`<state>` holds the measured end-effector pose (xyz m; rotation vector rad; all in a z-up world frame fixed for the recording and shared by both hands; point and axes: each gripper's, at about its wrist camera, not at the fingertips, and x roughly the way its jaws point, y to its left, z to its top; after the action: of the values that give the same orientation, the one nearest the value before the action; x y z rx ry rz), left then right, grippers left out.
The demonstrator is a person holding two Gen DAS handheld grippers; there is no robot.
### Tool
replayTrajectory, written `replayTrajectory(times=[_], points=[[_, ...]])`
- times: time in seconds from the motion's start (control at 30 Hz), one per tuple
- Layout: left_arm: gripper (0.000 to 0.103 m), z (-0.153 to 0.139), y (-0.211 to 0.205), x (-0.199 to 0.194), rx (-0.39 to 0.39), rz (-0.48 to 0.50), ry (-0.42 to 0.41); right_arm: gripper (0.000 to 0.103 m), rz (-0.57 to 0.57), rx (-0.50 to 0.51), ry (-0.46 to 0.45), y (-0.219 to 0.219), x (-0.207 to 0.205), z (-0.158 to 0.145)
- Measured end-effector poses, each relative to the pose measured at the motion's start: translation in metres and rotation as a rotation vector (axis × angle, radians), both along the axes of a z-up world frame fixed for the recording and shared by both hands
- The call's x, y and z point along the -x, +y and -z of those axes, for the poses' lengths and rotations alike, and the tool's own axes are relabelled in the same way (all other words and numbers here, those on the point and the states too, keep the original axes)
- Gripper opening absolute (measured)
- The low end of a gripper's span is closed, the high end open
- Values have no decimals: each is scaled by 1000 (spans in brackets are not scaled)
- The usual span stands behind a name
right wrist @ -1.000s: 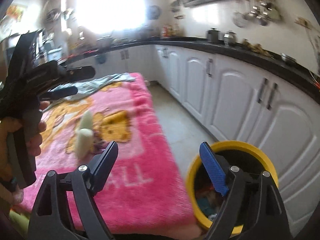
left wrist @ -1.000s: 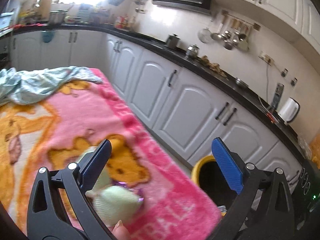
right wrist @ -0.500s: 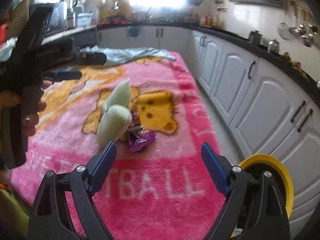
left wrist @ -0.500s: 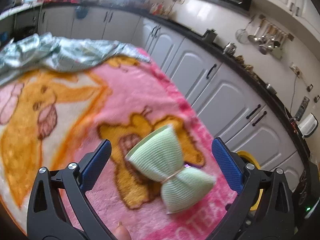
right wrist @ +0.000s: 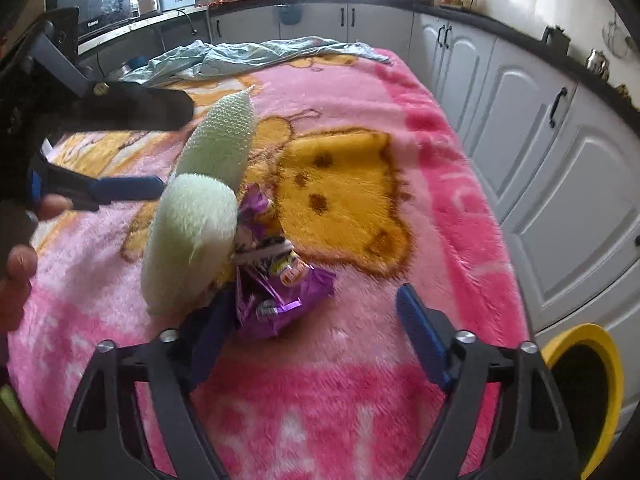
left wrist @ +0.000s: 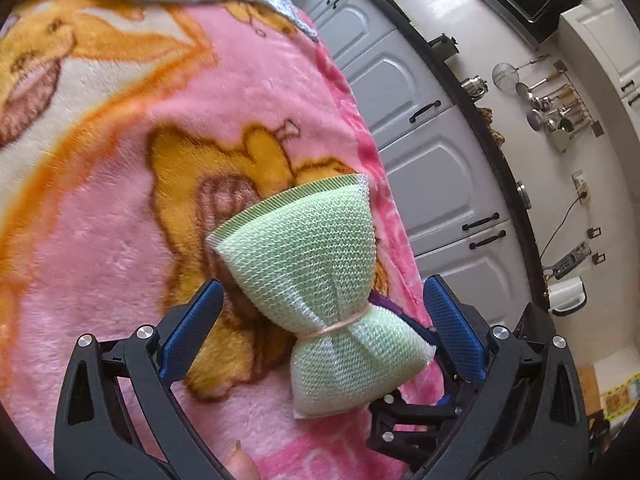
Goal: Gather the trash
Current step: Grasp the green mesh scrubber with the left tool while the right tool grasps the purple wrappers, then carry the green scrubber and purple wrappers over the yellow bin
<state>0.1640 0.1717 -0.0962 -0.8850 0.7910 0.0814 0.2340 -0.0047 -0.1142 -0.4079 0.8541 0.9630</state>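
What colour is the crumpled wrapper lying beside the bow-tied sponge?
Shiny purple, with small printed patches; the wrapper shows best in the right wrist view.

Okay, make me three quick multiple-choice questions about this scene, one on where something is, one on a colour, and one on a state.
1. Where does the purple wrapper lie?
A. on the pink blanket, against the green sponge
B. inside the bin
C. on the counter

2. What colour is the bin's rim?
A. red
B. yellow
C. white

3. How is the left gripper set?
A. shut on the wrapper
B. open, a finger on each side of the sponge
C. out of view

Answers: 1 A, the wrapper sits on the blanket touching the sponge. 2 B, the rim is yellow. 3 B, gaps show beside both pads.
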Motion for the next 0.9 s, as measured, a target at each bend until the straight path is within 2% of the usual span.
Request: replayTrajectory(times=[0.07, 0.13, 0.23, 0.33, 0.5, 0.63, 0.9], points=[[83, 5, -1, -4, 5, -4, 18, 58, -13, 2, -1, 5, 1, 0], [64, 12, -1, -8, 2, -4, 48, 47, -26, -1, 2, 8, 2, -1], [61, 15, 1, -8, -13, -4, 45, 45, -11, -14, 19, 4, 3, -1], [57, 16, 4, -4, 6, -8, 30, 43, 5, -27, 32, -5, 4, -2], [55, 10, 6, 4, -7, -8, 6, 42, 55, -62, 51, -25, 7, -9], [55, -6, 0, 9, -57, 2, -33, 42, 92, -106, 57, -42, 9, -20], [55, -54, -31, 10, -164, 57, -136, 42, 154, -187, 4, -90, 20, -62]])
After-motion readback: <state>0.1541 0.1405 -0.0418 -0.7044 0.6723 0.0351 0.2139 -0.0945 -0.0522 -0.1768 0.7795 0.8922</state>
